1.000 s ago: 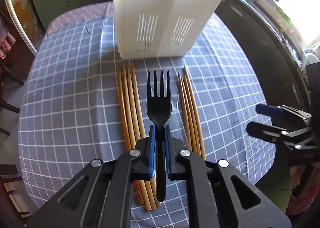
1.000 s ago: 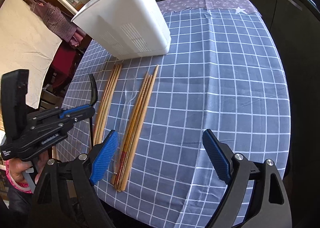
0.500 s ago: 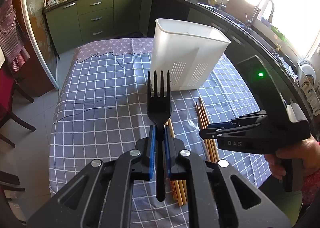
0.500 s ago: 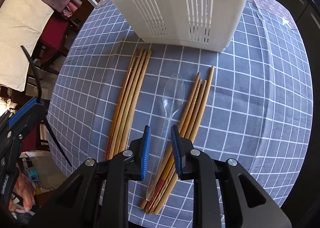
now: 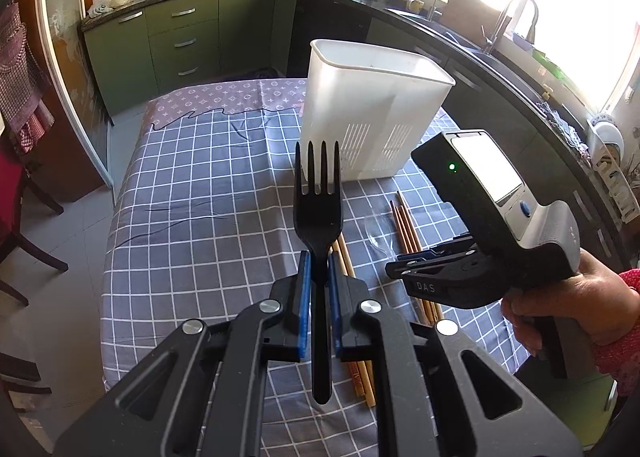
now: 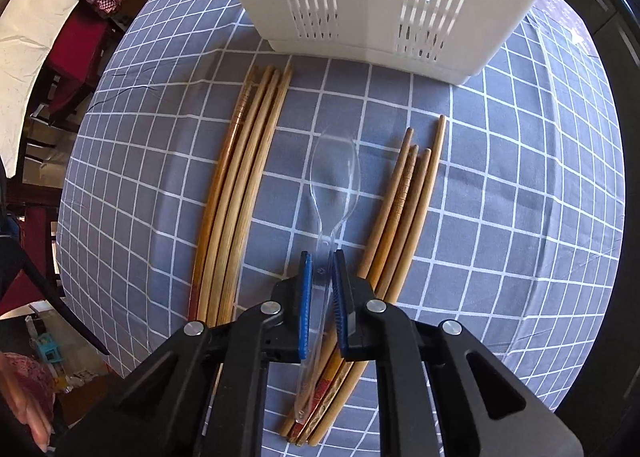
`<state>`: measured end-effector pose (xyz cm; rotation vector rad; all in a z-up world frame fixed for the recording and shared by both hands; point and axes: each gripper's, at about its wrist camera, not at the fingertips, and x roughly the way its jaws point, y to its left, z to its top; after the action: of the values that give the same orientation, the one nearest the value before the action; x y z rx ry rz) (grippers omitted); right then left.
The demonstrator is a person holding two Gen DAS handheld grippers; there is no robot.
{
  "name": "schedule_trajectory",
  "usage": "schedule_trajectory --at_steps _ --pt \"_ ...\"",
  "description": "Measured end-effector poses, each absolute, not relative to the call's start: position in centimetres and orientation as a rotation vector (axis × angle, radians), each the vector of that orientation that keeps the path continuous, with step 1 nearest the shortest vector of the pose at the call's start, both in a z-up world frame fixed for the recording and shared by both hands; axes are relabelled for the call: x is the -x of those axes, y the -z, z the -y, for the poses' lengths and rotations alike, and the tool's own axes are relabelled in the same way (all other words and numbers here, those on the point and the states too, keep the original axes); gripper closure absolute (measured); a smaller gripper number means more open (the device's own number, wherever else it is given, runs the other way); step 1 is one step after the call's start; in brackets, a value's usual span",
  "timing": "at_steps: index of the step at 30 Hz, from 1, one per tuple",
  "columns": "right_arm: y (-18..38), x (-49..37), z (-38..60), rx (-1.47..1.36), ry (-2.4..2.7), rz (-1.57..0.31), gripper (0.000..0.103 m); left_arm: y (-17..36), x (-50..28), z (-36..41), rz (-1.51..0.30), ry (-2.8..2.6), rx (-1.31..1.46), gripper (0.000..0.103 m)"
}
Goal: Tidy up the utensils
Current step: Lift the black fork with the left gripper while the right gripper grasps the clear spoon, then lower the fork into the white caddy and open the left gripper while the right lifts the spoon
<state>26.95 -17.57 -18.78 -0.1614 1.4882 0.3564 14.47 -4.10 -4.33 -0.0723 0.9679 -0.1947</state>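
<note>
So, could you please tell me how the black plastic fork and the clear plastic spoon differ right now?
The black plastic fork is opaque; the clear plastic spoon is see-through. The fork is held above the checked tablecloth by the left gripper; the spoon seems to lie on it, between chopsticks. Both are clamped by the handle; the right gripper holds the spoon.

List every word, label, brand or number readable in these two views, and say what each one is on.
"DAS": pale letters on the black body of the right tongs, seen in the left wrist view.
Faint embossed mark on the clear plastic spoon's handle: too small to read.
Dark printed bands on the wooden chopsticks: blurred, unreadable.
The white slotted plastic utensil holder and black plastic fork show no text.
</note>
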Motion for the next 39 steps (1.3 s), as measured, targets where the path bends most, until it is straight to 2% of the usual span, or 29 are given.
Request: schedule_trajectory --at_steps 5,10,15,19,24,33,34,36,38,39 --pt "16.5 -25.5 18.7 0.073 -0.462 -1.413 0.094 3.1 -14.7 3.6 -0.936 0.195 0.080 0.094" --pt "12.4 -22.9 21.9 -0.073 -0.593 -1.272 0.094 -1.4 -15.7 3.7 -0.828 0.228 0.111 0.094" --pt "9.3 -20.7 26.2 -0.164 -0.648 -1.130 0.093 -7.2 -18.0 5.2 -0.617 0.265 0.137 0.094" --pt "8.7 -19.4 29.3 -0.205 -0.658 -1.081 0.093 -9.4 -20.6 7.5 -0.402 0.208 0.087 0.094" --pt "8.6 -19.0 31.5 -0.235 -0.645 -1.044 0.093 -7.8 -24.4 10.0 -0.282 0.149 0.005 0.094" --pt "6.4 -19.1 33.1 -0.249 -0.641 -0.939 0.093 -2.2 -28.6 10.3 -0.422 0.158 0.035 0.094" --pt "5.7 -19.2 33.2 -0.250 -0.637 -0.922 0.093 -1.9 -28.7 10.3 -0.431 0.163 0.040 0.092" --pt "4.8 -19.9 33.0 -0.250 -0.631 -0.893 0.093 -1.6 -28.7 10.2 -0.443 0.173 0.046 0.075" --pt "3.9 -21.0 32.5 -0.253 -0.630 -0.873 0.093 -1.5 -28.3 10.3 -0.443 0.185 0.041 0.068" --pt "3.3 -21.5 32.2 -0.253 -0.630 -0.857 0.093 -1.4 -27.9 10.3 -0.440 0.184 0.036 0.068"
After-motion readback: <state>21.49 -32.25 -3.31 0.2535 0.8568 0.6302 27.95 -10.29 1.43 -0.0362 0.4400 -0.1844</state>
